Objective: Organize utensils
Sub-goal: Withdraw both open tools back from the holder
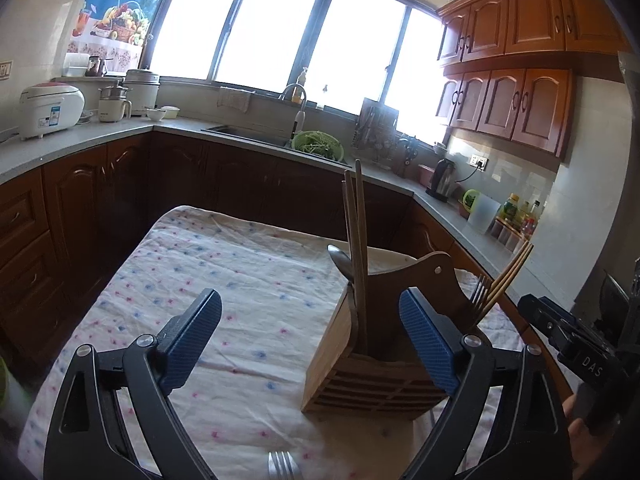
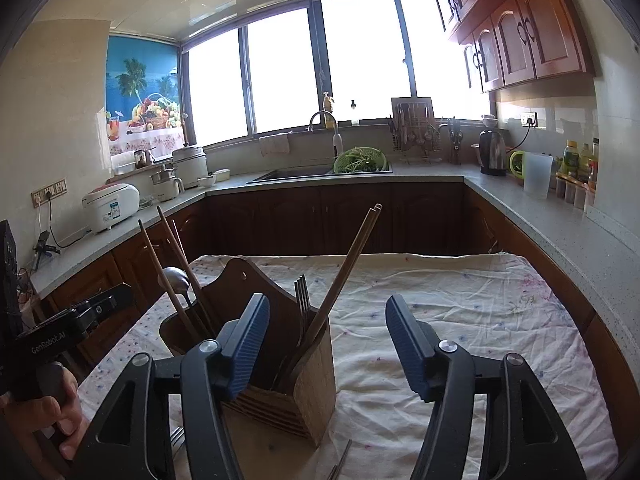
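From the left wrist view, the left tool [image 1: 310,334] hangs spread and empty over the cloth-covered worktop [image 1: 224,272], with the wooden holder [image 1: 360,372] just ahead already carrying chopsticks [image 1: 358,240], a spoon [image 1: 342,262] and a fork. A loose fork [image 1: 283,468] lies at the near edge. From the right wrist view, the right tool [image 2: 326,344] is likewise spread and empty beside the holder; what seems to be another utensil [image 2: 342,460] lies below, though barely visible. Sorting looks nearly finished; next, one tool must dip and pinch a stray piece.
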The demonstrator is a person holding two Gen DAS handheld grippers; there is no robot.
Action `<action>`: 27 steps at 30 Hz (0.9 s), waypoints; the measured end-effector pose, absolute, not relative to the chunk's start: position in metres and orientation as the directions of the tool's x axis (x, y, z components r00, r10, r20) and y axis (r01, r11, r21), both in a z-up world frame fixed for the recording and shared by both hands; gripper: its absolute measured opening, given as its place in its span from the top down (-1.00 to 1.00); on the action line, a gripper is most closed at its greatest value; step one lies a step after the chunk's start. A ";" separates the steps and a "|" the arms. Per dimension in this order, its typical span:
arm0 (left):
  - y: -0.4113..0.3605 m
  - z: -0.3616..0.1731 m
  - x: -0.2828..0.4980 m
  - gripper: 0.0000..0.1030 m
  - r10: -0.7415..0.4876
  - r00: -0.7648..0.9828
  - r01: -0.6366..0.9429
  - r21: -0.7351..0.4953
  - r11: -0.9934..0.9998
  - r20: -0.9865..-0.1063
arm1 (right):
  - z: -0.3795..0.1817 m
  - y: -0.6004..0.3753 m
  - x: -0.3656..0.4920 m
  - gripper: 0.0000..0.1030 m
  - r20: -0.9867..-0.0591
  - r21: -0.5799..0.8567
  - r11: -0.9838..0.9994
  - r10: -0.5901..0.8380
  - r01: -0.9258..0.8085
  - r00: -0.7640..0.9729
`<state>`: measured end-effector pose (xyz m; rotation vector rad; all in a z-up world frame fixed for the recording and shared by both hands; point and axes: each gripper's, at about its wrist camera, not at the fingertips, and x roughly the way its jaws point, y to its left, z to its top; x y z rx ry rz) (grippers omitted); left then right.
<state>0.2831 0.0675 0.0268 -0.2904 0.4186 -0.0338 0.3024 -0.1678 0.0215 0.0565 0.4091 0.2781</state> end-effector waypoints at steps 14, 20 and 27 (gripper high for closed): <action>0.078 0.019 0.218 -0.93 -0.093 0.902 -0.055 -0.325 0.944 -0.422 | 0.012 -0.187 0.247 -0.96 -0.370 0.200 0.943 0.325 -0.268 0.870; 0.070 0.015 0.179 -0.93 -0.097 0.906 -0.038 -0.307 0.951 -0.412 | 0.011 -0.192 0.214 -0.97 -0.355 0.227 0.933 0.345 -0.278 0.869; 0.066 0.011 0.143 -0.93 -0.105 0.902 -0.033 -0.309 0.950 -0.419 | 0.003 -0.199 0.169 -1.00 -0.321 0.225 0.934 0.341 -0.278 0.884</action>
